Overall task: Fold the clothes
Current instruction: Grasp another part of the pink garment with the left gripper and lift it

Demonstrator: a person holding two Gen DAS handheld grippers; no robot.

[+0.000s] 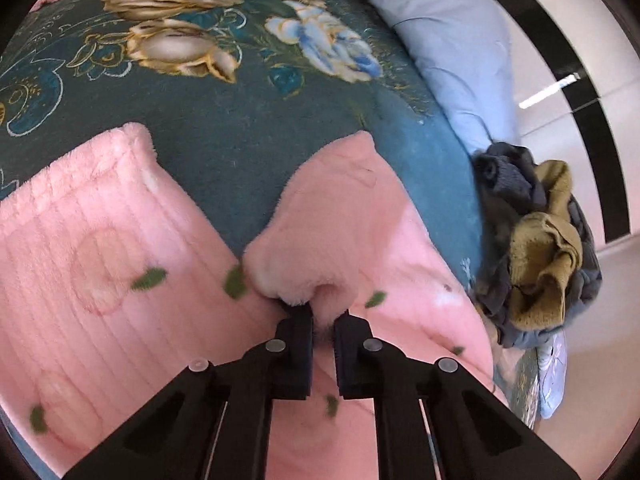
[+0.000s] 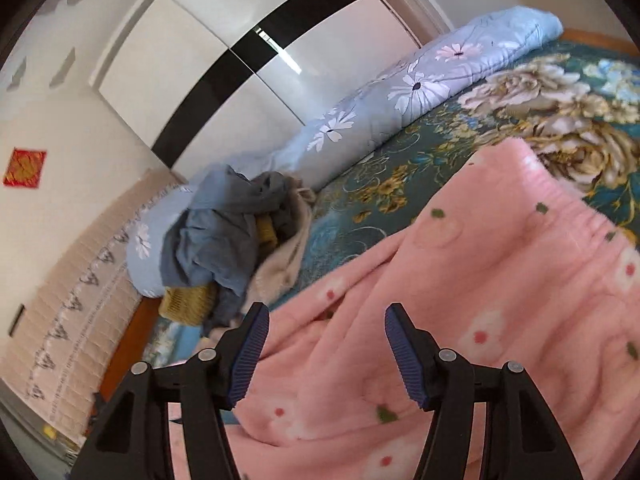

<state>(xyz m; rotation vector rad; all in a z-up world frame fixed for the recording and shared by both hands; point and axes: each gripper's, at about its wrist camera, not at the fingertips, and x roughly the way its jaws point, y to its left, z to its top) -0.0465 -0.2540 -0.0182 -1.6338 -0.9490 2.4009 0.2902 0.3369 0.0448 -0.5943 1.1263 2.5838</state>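
Pink fleece trousers (image 1: 120, 248) with green leaf dots lie on the teal floral bedspread (image 1: 224, 120). My left gripper (image 1: 322, 314) is shut on a bunched fold of the pink fleece at the crotch, between the two legs, which point away from me. In the right wrist view the same pink trousers (image 2: 500, 280) spread out, with the elastic waistband at the upper right. My right gripper (image 2: 326, 316) is open and empty, hovering just above the pink fabric near its left edge.
A heap of blue, grey and olive clothes (image 1: 532, 256) sits at the bed's right edge, also in the right wrist view (image 2: 236, 244). A rolled light-blue floral quilt (image 2: 400, 92) lies along the bed's far side. A white wardrobe (image 2: 240, 52) stands behind.
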